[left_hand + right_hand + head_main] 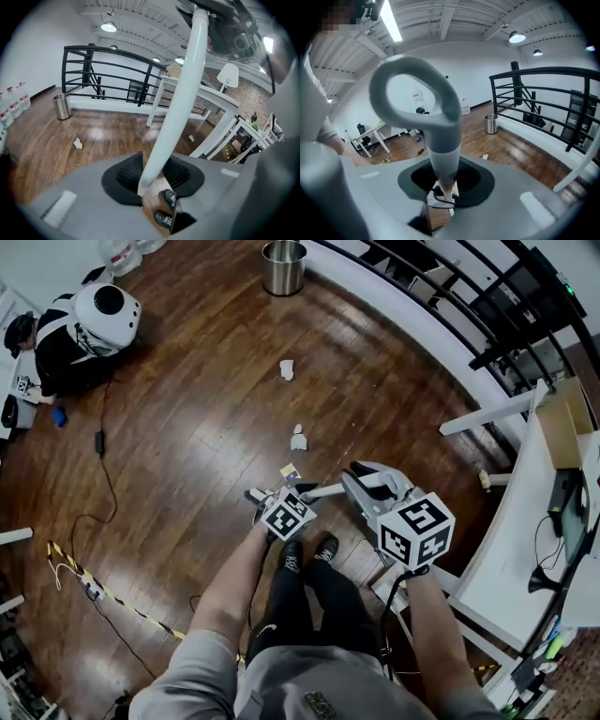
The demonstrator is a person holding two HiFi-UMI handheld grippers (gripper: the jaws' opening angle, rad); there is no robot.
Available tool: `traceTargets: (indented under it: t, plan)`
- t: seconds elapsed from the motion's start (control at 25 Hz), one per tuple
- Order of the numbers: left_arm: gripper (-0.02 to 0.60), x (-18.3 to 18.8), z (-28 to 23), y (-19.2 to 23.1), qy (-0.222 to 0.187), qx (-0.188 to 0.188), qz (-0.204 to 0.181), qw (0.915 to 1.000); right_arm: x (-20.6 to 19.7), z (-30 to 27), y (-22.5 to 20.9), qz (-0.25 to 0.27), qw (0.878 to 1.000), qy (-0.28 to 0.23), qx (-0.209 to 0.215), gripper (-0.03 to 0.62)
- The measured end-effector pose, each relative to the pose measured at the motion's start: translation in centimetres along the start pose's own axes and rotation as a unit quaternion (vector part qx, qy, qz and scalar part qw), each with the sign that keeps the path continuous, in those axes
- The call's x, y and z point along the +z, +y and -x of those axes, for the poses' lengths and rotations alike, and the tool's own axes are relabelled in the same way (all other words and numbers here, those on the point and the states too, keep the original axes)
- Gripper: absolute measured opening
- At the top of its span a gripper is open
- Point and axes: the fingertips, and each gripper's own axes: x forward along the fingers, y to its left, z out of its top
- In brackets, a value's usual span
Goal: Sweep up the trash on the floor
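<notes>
Seated person: far left on the floor, well apart from the work.
Cable: trails across the boards on the left and would likely snag a sweeping head.
Bin: steel and upright at the top by the railing, well beyond the trash.
Scraps: crumpled white paper lies mid-floor ahead of the claws. A far scrap lies nearer the bin, and a small yellowish bit is just ahead of the left claw.
Scrap handling: probably very light and springy. They should skitter under a hard stroke, so short, gentle pulls suit them.
Left claw: clamped on the white pole, with a pad pressing each side. The person's shoes show below, through the gap.
Pole: stiff, smooth and slim. It rises from the left claw up and right toward the right claw.
Right claw: closed around the neck of the grey loop grip, just under the loop.
Tool handling: this looks like one light broom held at two places. The smooth pole may twist in the pads. The low hold steers the broom and the thicker grip end steadies it.
Broom head: not clearly in view.
Counter: white, at the right edge. Its legs stand near the sweep path.
</notes>
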Motion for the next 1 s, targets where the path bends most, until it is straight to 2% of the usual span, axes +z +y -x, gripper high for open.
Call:
traceTargets:
  t: [0.28,0.56,0.8,1.0]
  plan:
    - [0.124,9.1,-6.5,3.7,-0.023,0.000,-0.018,0.9996,4.5,0.4,-9.8,0.010,0.999,-0.026,-0.028,0.078]
    - [0.124,17.9,-12.3,8.4,-0.028,0.021,-0.032,0.9989,9.1,0.4,-18.8,0.030,0.998,-0.041,-0.031,0.077]
    - [0.126,23.9,-16.9,10.9,-0.023,0.013,-0.078,0.9966,11.0,1.2,-25.1,0.019,0.996,-0.057,-0.060,0.077]
    - [0.129,27.3,-18.5,11.5,-0.010,-0.015,-0.126,0.9919,12.2,2.2,-27.8,-0.006,0.993,-0.073,-0.091,0.077]
